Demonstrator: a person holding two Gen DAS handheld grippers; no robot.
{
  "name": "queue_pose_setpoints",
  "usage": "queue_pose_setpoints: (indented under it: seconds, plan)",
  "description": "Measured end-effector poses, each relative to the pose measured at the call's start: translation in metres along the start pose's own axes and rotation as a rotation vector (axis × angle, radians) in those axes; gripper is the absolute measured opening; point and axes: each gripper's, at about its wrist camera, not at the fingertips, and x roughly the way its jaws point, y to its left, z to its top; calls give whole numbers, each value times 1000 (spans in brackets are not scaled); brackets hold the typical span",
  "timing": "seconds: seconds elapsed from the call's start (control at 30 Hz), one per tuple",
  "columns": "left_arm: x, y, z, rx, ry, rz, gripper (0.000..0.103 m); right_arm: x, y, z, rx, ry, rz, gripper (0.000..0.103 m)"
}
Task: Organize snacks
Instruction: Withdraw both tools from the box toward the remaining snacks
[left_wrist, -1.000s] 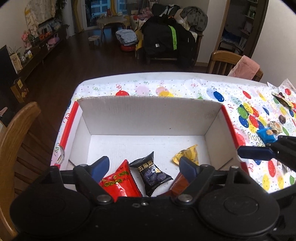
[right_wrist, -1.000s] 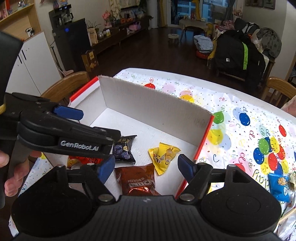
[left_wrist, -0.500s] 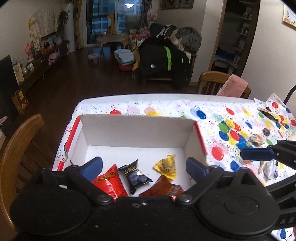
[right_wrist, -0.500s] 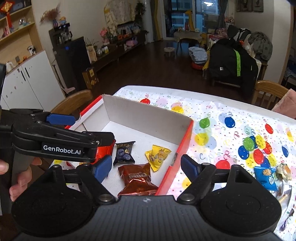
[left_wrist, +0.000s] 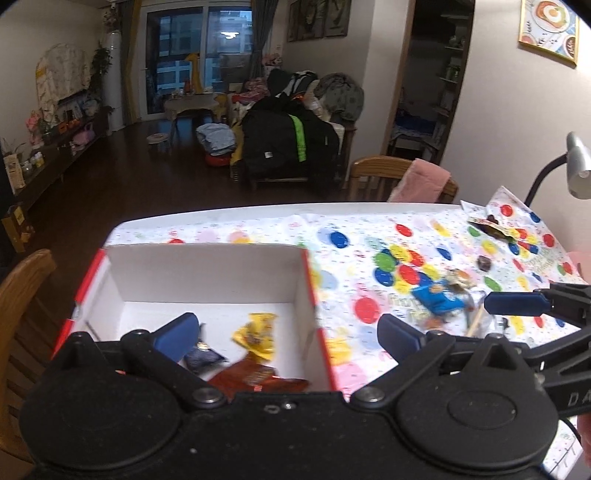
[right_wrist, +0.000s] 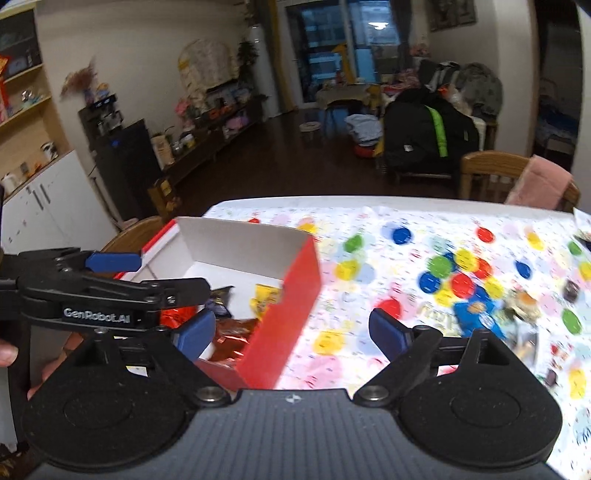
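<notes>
A red-sided cardboard box with a white inside stands at the table's left end. In it lie a yellow packet, a dark blue packet and a brown packet; the right wrist view also shows a red packet. My left gripper hangs open above the box's near right corner, holding nothing. My right gripper is open over the box's right wall and the tablecloth. A blue packet lies among loose snacks on the cloth to the right, also seen as the blue packet.
The table wears a balloon-print cloth. More wrappers lie at the far right near a lamp. Wooden chairs stand at the left and at the far side. A hand holds the left gripper.
Both grippers have pulled back and up and swung to the right. The box now sits lower and further left in both views, and more of the tablecloth shows. Both stay open.
</notes>
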Motion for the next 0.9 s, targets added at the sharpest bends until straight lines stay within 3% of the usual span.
queue_pose_setpoints:
  seconds: [0.43, 0.9]
  plan:
    - [38, -97, -6, 35, 30, -128, 103, -38, -102, -48, 77, -4, -192, 91]
    - [104, -173, 3, 54, 84, -135, 103, -48, -198, -86, 132, 28, -294, 91]
